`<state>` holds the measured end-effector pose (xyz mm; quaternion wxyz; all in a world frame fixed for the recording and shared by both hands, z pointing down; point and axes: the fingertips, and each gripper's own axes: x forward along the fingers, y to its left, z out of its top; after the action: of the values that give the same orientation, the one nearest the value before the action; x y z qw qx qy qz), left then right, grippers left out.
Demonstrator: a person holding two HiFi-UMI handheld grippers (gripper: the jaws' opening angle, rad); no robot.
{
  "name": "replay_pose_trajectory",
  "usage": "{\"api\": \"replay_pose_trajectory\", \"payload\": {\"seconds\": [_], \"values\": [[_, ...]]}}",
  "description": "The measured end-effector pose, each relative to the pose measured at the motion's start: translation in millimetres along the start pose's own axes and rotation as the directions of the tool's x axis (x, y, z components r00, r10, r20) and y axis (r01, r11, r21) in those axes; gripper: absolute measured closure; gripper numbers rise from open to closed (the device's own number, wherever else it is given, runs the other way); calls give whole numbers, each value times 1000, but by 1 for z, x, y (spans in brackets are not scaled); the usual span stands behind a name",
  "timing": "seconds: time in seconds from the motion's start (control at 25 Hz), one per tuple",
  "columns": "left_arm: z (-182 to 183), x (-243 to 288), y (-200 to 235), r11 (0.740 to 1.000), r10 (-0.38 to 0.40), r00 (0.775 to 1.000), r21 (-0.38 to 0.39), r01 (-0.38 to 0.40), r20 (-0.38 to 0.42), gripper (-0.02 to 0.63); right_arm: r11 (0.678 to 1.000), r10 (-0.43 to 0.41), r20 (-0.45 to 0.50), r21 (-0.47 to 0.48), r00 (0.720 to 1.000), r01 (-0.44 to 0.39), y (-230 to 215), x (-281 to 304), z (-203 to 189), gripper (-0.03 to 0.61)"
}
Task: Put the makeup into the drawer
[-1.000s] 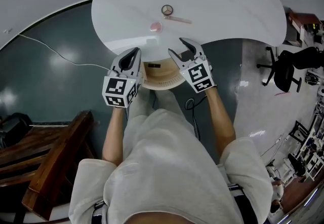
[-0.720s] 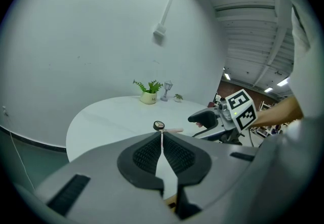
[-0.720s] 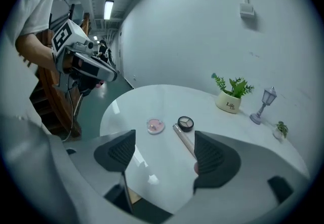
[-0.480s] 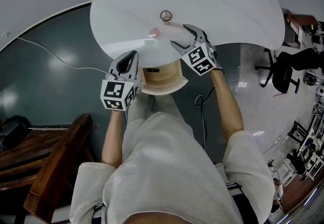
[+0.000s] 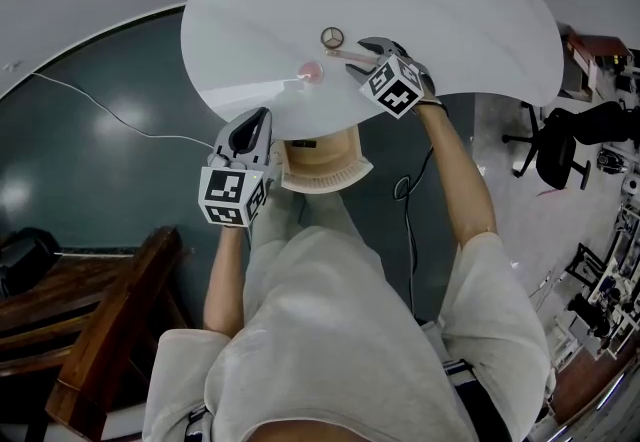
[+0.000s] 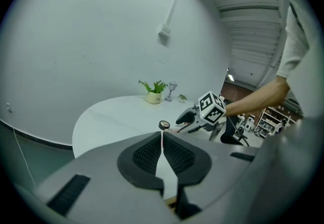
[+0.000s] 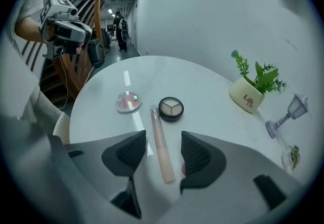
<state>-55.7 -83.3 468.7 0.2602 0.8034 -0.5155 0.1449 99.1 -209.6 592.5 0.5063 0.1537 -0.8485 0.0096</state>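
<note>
On the white round table (image 5: 450, 10) lie a pale concealer tube (image 7: 158, 132), a dark round eyeshadow palette (image 7: 171, 108) and a pink round compact (image 7: 127, 101). My right gripper (image 7: 163, 152) points steeply down with the tube between its open jaws; they have just been closing, and the pads stand clear of the tube. In the head view it (image 5: 358, 58) hovers beside the palette (image 5: 332, 37) and the compact (image 5: 311, 71). A wooden drawer (image 5: 320, 170) stands pulled out under the table's near edge. At the drawer's left, my left gripper (image 5: 250, 135) is shut, pads together (image 6: 162, 139).
At the table's far edge stand a potted plant (image 7: 248, 97), a small lamp ornament (image 7: 288, 114) and a tiny plant (image 7: 292, 157). An office chair (image 5: 565, 135) is on the right, dark wooden furniture (image 5: 100, 330) at the lower left, a cable (image 5: 110, 105) on the floor.
My right gripper has moved from beside the drawer's right side up onto the table, over the tube, rolling as it went. The left gripper has stayed by the drawer.
</note>
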Motion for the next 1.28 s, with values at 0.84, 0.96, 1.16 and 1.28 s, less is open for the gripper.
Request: {"api": "replay_pose_trajectory", "payload": {"seconds": [0.84,0.96,1.16,1.28], "values": [[-5,-14,9,1000,19,1000,-13,-19,13,595,998,43,-62,-46,997,-46,13,-3,-5,515],[-5,-17,3,1000,14,1000,-10,-14,16,595,1000,25,-9,-9,1000,-25,18,-19,1,515],[-8,-21,-8,1000,1,1000,-1,-1,22,595,1000,-1,76,2,997,0,40,-44,14,515],[-10,-24,-16,1000,-4,1000,3,4,27,595,1000,-6,126,8,992,5,58,-60,23,515]]}}
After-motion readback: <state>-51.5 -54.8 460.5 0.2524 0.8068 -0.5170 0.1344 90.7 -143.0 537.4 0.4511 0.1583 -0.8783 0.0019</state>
